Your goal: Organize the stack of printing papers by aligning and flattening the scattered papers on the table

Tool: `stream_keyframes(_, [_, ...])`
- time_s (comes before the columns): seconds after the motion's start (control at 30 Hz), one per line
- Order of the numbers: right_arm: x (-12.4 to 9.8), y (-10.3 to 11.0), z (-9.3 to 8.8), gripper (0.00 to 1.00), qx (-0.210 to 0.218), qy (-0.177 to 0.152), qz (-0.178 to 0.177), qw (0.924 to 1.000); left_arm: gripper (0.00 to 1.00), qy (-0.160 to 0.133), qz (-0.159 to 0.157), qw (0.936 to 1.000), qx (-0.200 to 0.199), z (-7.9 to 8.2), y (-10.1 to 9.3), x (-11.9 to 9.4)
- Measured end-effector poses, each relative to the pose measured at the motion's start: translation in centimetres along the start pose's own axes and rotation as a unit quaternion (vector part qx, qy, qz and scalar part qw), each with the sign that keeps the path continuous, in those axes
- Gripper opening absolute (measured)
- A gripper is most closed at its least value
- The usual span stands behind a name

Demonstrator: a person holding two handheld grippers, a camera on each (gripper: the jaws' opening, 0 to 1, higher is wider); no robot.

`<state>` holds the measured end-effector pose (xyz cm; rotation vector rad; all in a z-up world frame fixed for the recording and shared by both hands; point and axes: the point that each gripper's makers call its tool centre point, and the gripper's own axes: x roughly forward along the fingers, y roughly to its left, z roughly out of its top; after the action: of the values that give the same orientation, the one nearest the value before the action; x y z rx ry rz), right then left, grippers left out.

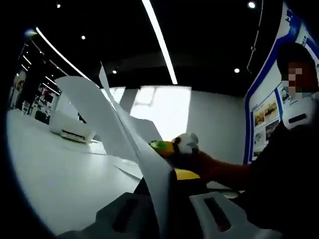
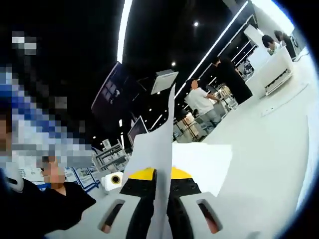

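Sheets (image 1: 124, 129) are pinched edge-on in the left tool (image 1: 164, 209) and the right tool (image 2: 160, 209), lifted off the surface (image 1: 55, 174). One sheet (image 2: 204, 164) lies flat below; aligning and flattening appear unfinished.

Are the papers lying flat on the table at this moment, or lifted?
Lifted. The papers stand on edge between the left gripper jaws and the right gripper jaws, rising above the white table.
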<state>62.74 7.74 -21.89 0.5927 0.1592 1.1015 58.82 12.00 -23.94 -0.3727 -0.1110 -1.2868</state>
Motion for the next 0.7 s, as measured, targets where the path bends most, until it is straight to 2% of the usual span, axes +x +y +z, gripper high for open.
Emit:
stream_keyframes(0.13, [-1.1, -0.7, 1.3, 0.11, -0.029, -0.014, -0.014, 0.9994, 0.07, -0.008, 0.006, 0.9999, -0.006, 0.3, 0.3, -0.2])
stream_keyframes(0.2, [-1.7, -0.8, 1.9, 0.12, -0.06, -0.021, -0.021, 0.9978, 0.07, -0.009, 0.011, 0.9999, -0.008, 0.3, 0.5, -0.2])
stream_keyframes(0.33, [-2.8, -1.0, 2.0, 0.15, -0.13, -0.011, -0.043, 0.9905, 0.07, -0.015, 0.025, 0.9995, -0.011, 0.4, 1.1, -0.4])
stream_keyframes(0.4, [-3.2, -0.8, 1.8, 0.19, -0.147, -0.005, -0.046, 0.988, 0.07, -0.019, 0.025, 0.9994, -0.013, 0.6, 1.0, -0.5])
stream_keyframes(0.7, [-5.0, -0.7, 1.4, 0.26, -0.172, 0.005, -0.056, 0.9836, 0.08, -0.015, 0.025, 0.9995, -0.013, 0.3, 0.8, -0.2])
